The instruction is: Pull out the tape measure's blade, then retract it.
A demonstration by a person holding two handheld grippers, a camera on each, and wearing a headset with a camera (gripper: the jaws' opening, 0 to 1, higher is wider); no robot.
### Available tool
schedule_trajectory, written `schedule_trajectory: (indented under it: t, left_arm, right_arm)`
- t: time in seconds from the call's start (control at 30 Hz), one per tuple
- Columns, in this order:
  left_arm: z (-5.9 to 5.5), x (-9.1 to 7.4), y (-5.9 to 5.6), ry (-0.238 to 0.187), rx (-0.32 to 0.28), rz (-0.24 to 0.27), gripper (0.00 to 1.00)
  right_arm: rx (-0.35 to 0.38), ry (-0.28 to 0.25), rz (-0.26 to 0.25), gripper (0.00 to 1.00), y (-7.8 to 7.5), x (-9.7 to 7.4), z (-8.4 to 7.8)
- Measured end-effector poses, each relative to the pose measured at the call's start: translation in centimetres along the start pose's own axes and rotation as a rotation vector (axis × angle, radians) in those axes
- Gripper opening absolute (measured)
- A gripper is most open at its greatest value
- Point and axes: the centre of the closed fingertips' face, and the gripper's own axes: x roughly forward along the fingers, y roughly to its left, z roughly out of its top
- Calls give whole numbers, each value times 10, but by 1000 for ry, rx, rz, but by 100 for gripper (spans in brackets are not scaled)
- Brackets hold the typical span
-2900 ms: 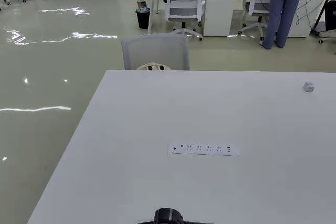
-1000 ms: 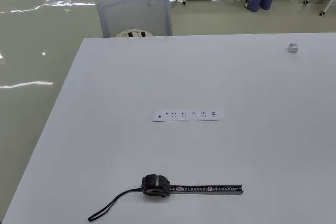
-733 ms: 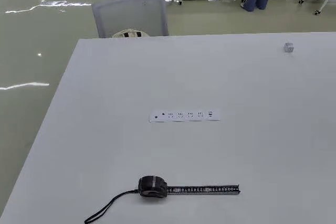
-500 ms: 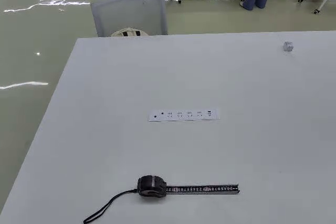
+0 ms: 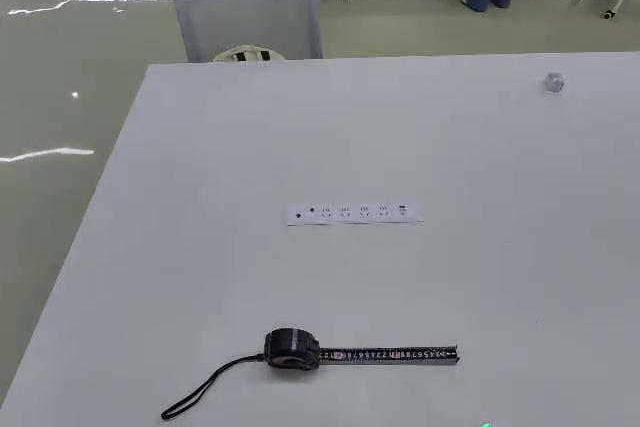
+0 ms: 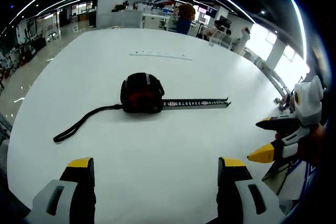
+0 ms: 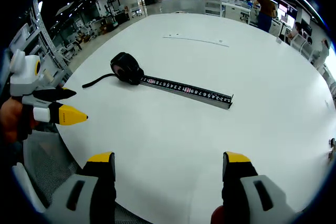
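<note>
With left gripper [image 6: 156, 167] and right gripper [image 7: 169, 162] gaping empty, the rigid tape measure [image 6: 142, 93] ahead is prob best pinched by its case.

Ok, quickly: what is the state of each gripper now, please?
Left gripper: jaws open, holding nothing.
Right gripper: jaws open, holding nothing.

Tape measure [image 7: 126, 67] lies beyond spread right tongs [image 7: 169, 157]
</note>
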Motion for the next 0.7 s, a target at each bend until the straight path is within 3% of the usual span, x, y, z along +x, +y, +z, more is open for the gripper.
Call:
schedule_trajectory:
  t: [0.7]
  left_arm:
    - [15,17,3,-1,-18,6,93]
  right_arm:
    - [-22,23,7,84,-10,20,11]
